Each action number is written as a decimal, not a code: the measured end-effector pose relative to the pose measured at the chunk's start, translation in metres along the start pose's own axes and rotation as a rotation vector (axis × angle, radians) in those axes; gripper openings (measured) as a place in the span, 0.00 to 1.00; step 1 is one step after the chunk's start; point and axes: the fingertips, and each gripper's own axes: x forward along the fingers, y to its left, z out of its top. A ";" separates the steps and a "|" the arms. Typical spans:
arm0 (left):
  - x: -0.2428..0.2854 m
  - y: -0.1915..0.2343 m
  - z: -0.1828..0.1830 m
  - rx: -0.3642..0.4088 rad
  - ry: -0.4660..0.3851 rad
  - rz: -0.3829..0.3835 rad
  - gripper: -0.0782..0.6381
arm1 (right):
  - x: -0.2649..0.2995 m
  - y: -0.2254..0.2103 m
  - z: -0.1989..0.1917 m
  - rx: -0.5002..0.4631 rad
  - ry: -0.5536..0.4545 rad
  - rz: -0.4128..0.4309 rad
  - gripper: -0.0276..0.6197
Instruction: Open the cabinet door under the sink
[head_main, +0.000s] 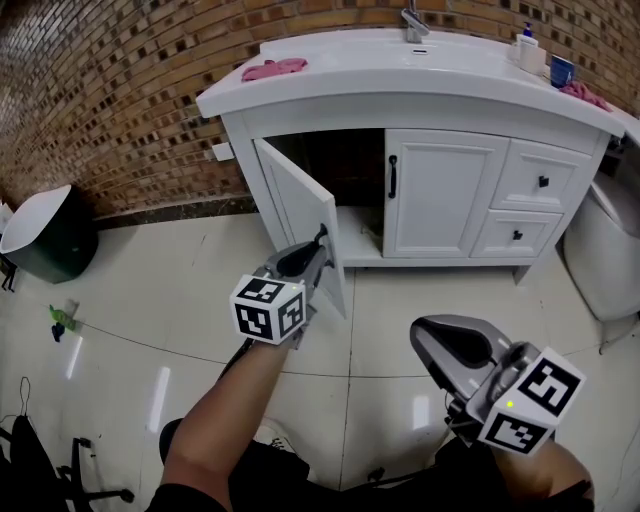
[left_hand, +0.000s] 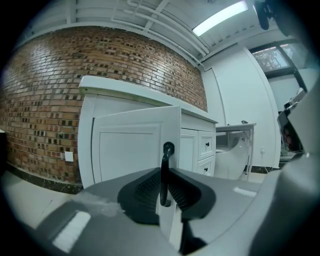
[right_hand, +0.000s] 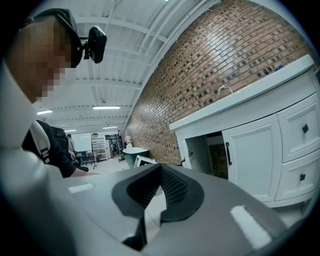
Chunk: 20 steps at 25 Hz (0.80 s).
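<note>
The brick wall (head_main: 120, 90) runs behind a white vanity (head_main: 545, 120) whose worktop (head_main: 330, 90) carries the sink, a tap (head_main: 414, 22) and a pink cloth (head_main: 273, 68). Under the sink, the left cabinet door (head_main: 295, 205) stands open. It is hinged at the left side of the opening and angled out over the tiled floor (head_main: 150, 300), with its free edge pointing toward the person. The door beside it (head_main: 445, 190) is shut.

The dark space behind the open door is hard to make out in the head view.

The open door's black handle (left_hand: 165, 157) is a slim bar with its long axis upright, set near the free edge. In the left gripper view it runs straight down between the jaws of the left gripper (left_hand: 164, 185), which are closed on it. Its lower end is cut off behind them.

The right gripper (right_hand: 160, 170) is low on the person's right, well apart from the vanity, its jaws together and holding nothing.
</note>
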 end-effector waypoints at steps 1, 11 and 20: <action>-0.005 0.003 -0.001 -0.002 0.000 0.006 0.17 | -0.001 0.001 -0.001 -0.002 0.002 -0.006 0.05; -0.060 0.036 -0.009 -0.027 -0.007 0.087 0.17 | 0.005 0.019 -0.006 -0.010 0.015 -0.008 0.05; -0.102 0.082 -0.015 -0.057 -0.021 0.179 0.15 | 0.018 0.039 -0.009 -0.024 0.019 0.013 0.05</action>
